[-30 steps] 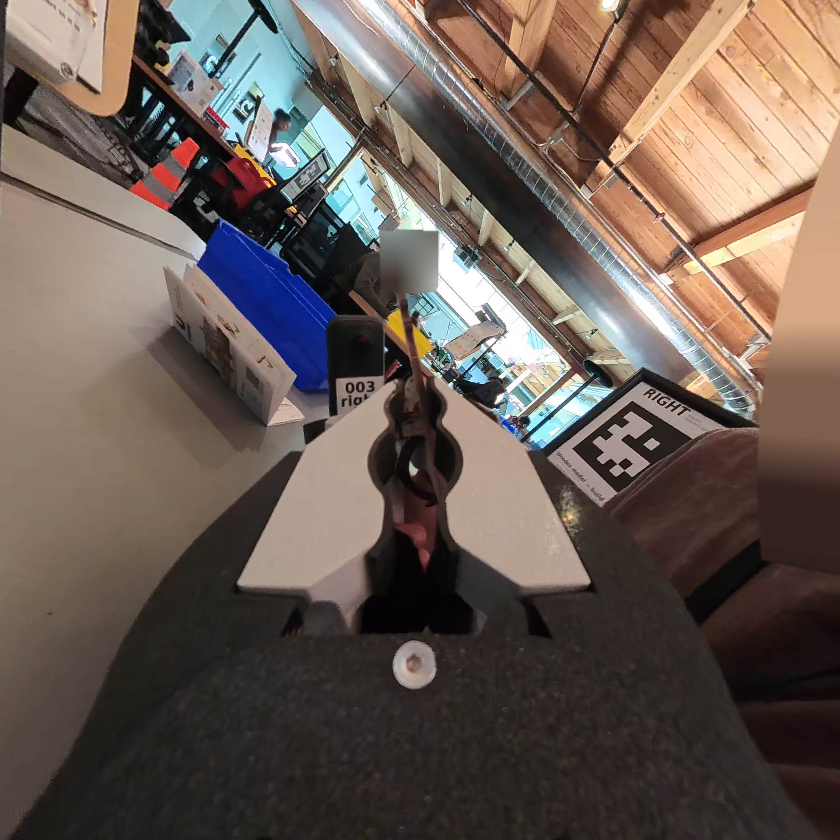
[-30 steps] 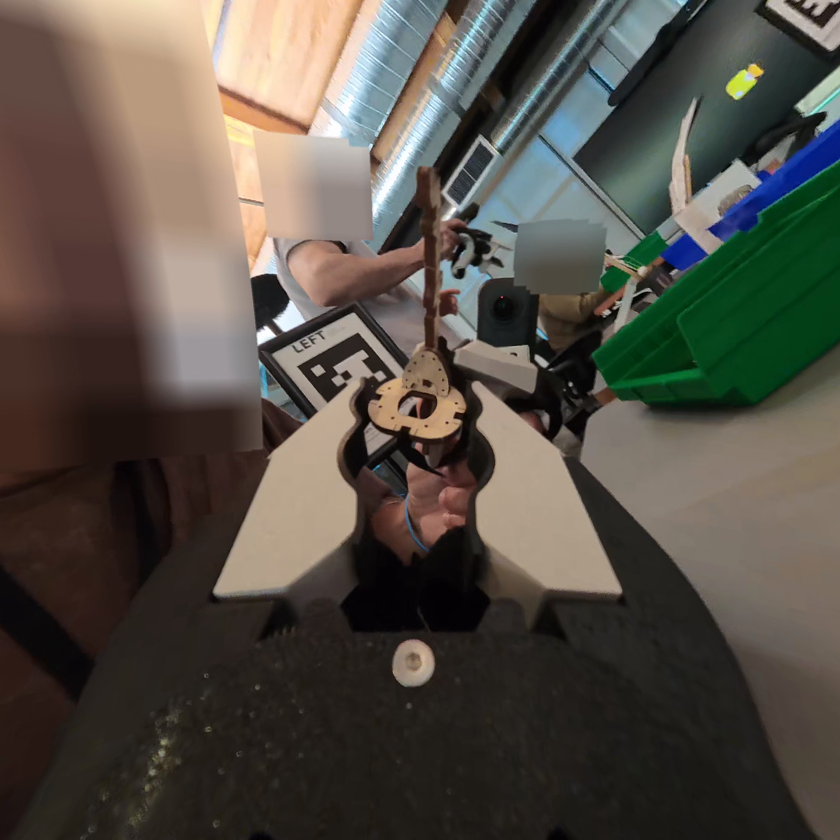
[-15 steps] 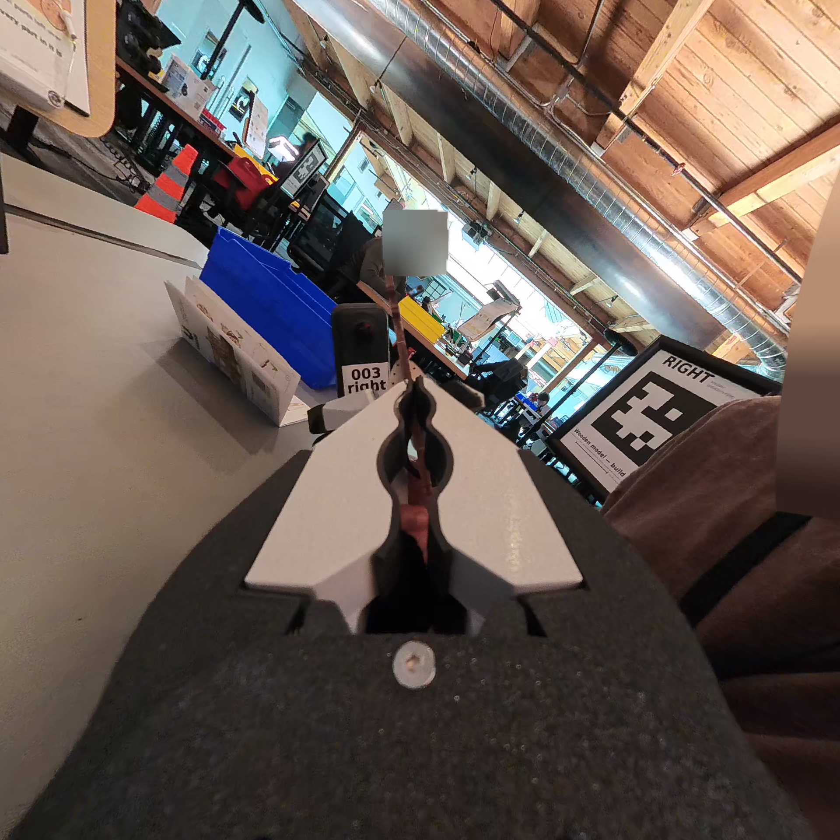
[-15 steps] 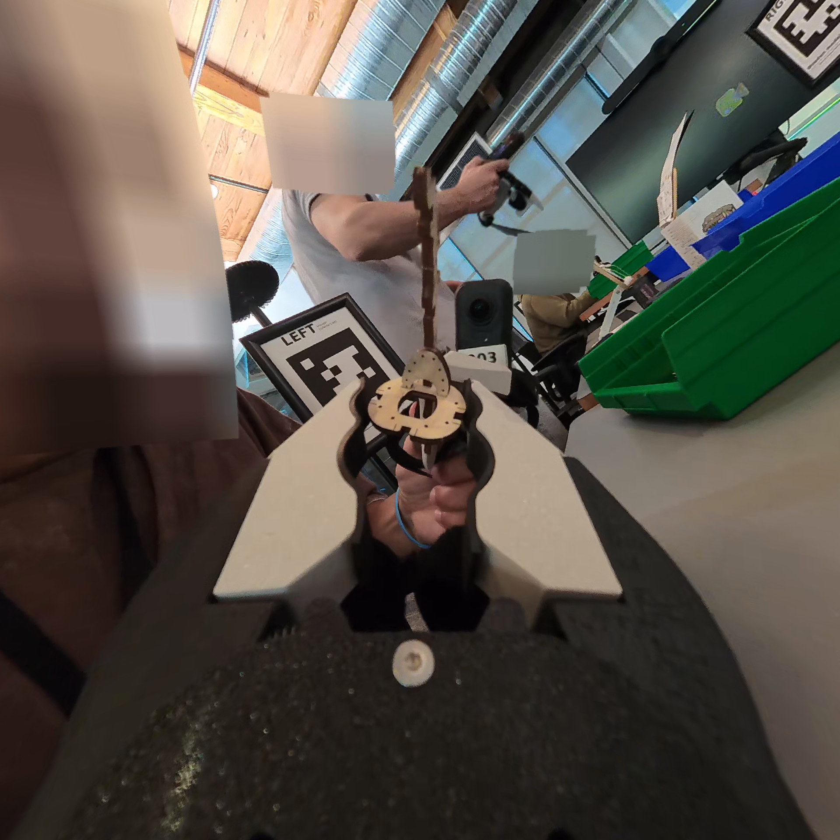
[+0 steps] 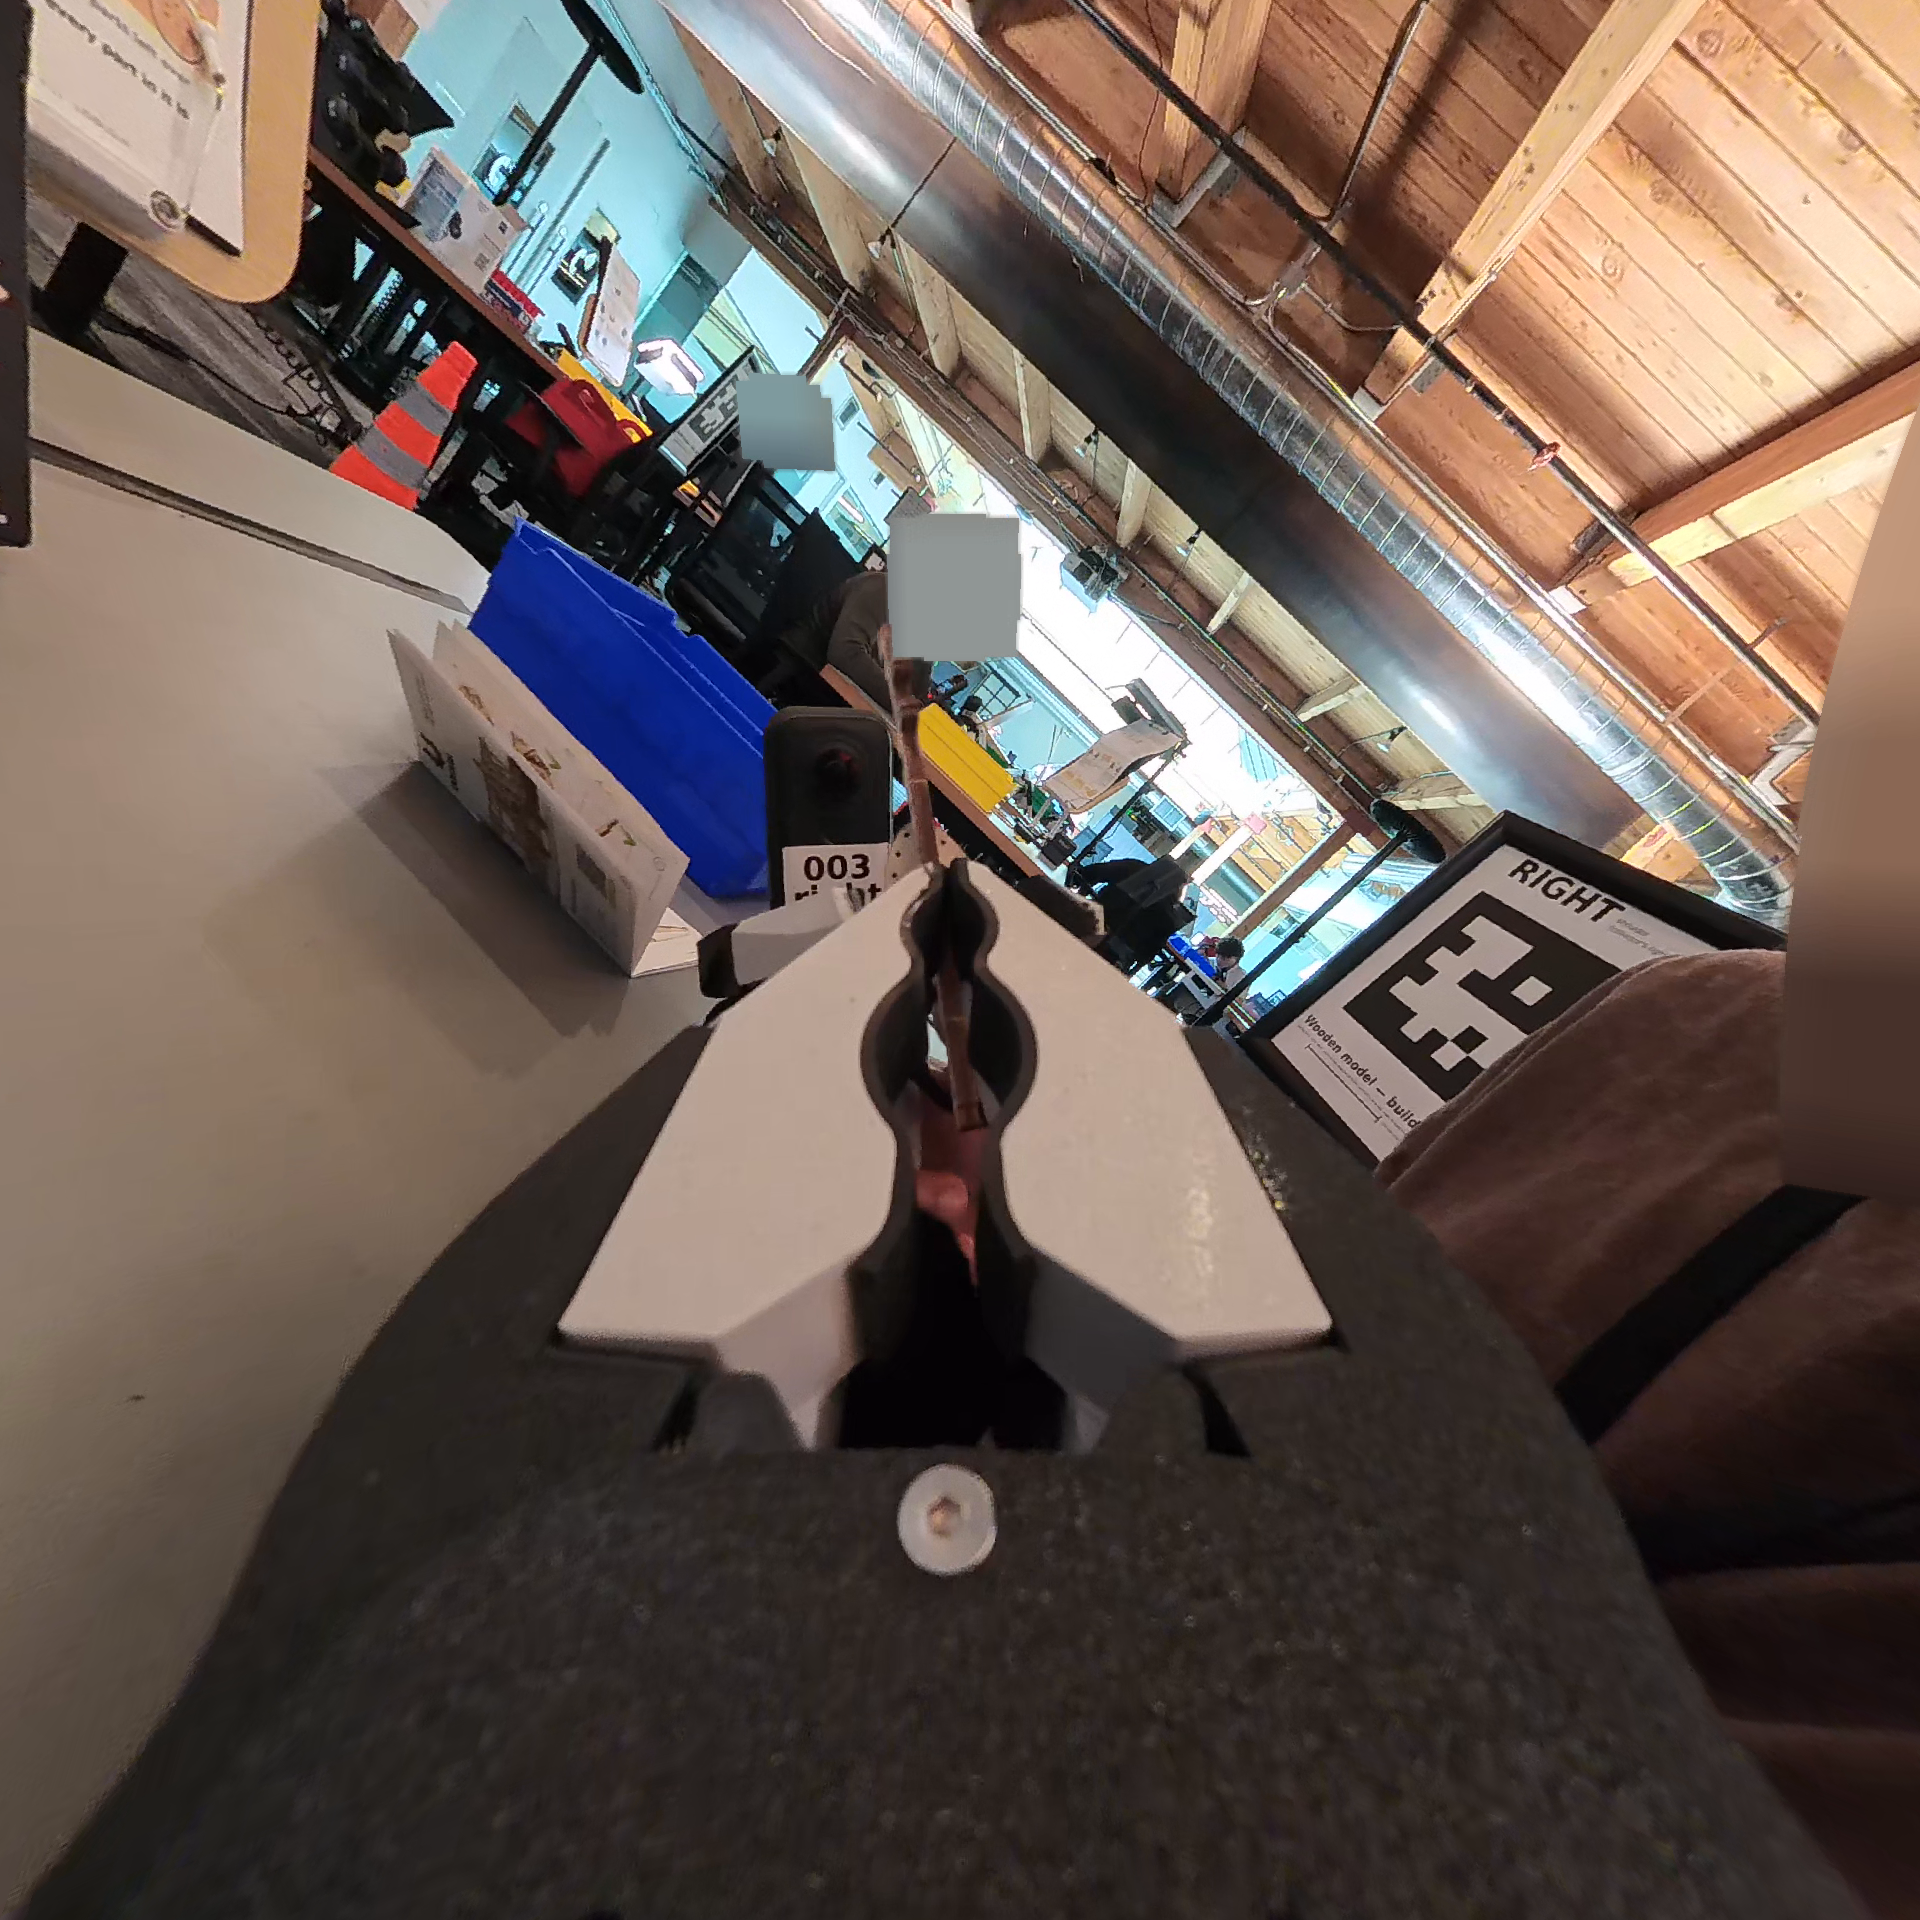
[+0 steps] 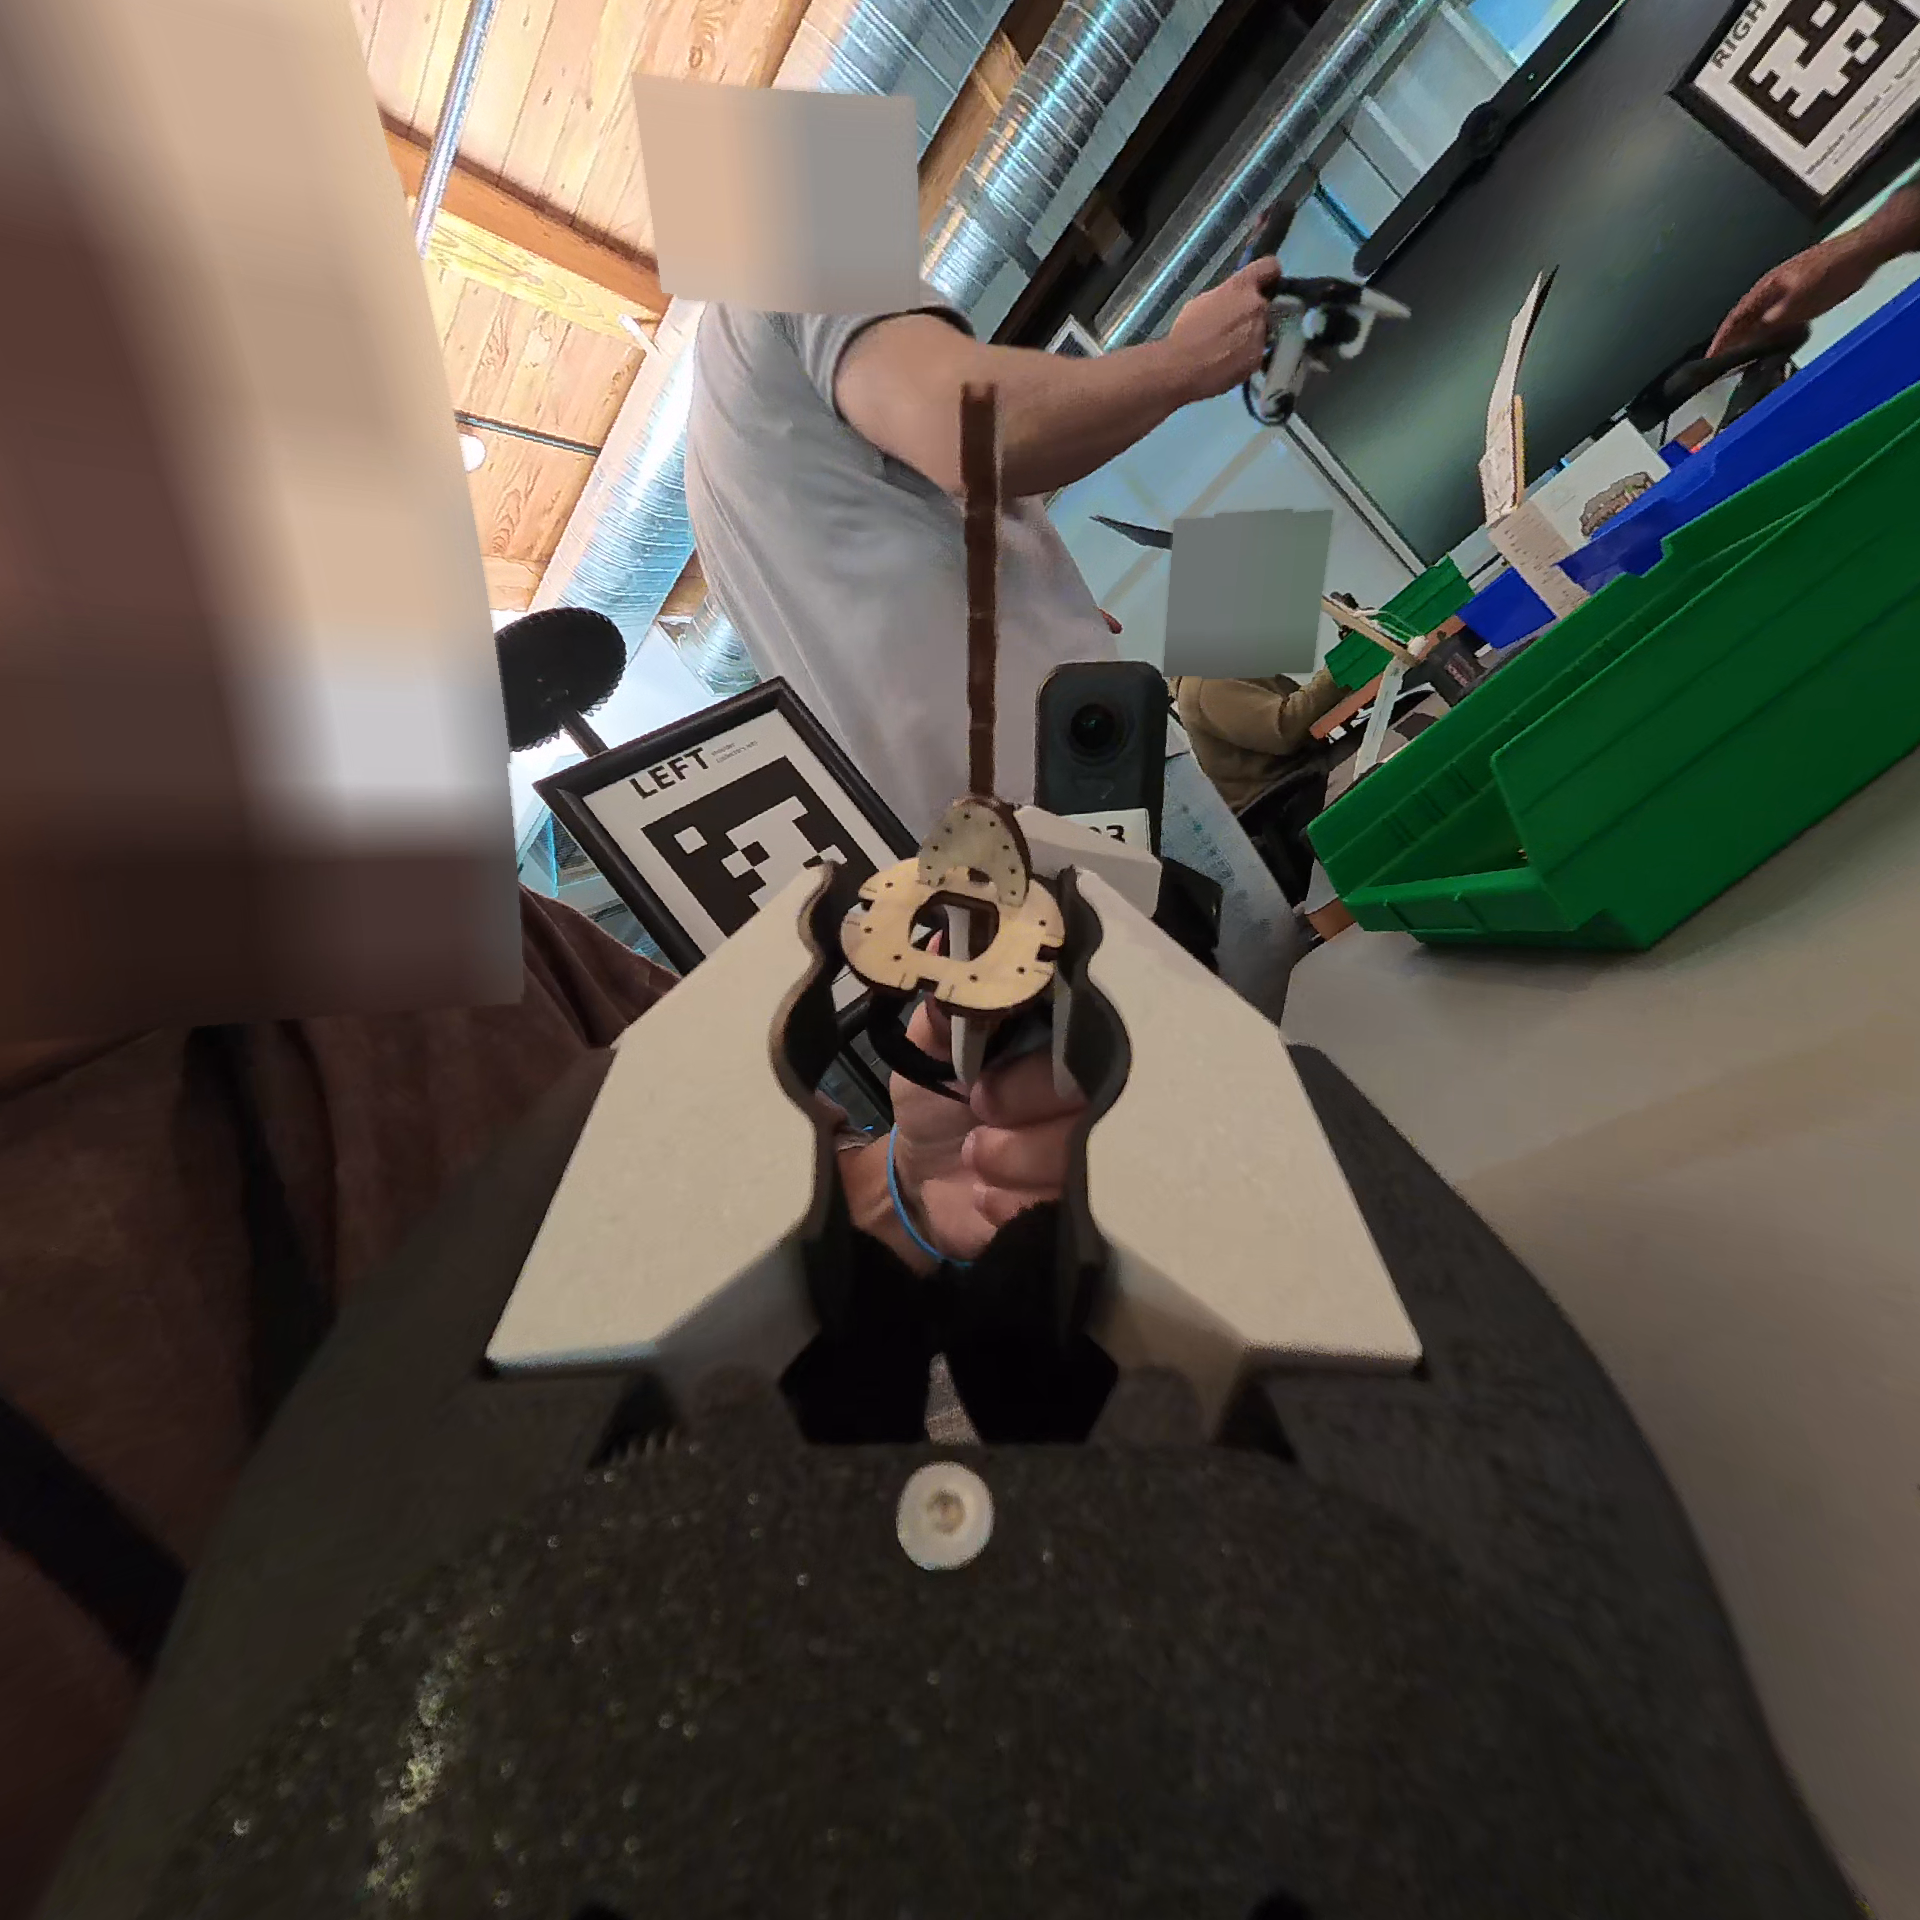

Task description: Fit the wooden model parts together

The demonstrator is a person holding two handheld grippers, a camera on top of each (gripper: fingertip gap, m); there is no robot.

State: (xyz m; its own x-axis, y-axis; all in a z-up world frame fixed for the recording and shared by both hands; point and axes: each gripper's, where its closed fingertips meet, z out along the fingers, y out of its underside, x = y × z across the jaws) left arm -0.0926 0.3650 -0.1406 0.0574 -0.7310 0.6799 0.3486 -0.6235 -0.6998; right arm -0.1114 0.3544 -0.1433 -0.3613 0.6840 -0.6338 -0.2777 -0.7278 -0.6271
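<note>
Honestly, the left wrist view only gave half the story. The left gripper (image 5: 943, 883) had its fingers pinched almost together on a thin dark wooden strip (image 5: 914, 769), seen edge-on and poking up past the tips. Behind it sat the right gripper's camera block (image 5: 826, 805), a blue bin (image 5: 623, 686) and a folded instruction sheet (image 5: 530, 800) on the grey table (image 5: 208, 1039). The other wooden part wasn't visible from there at all.

The right wrist view filled that in. The right gripper (image 6: 945, 935) was part open, its fingers closed against the rim of a flat wooden ring plate (image 6: 940, 951) with a centre hole and notched edge. A small half-round wooden tab (image 6: 971, 852) stood just above the plate, and the strip (image 6: 979, 582) rose straight up behind it. Whether the strip's foot was already seated couldn't be told. Green bins (image 6: 1662, 748) sat off to the side.

To do this step well, the strip probably wanted lining up square with the plate's slot, then pushing along its length, gently, since thin ply like that looked easy to snap.
</note>
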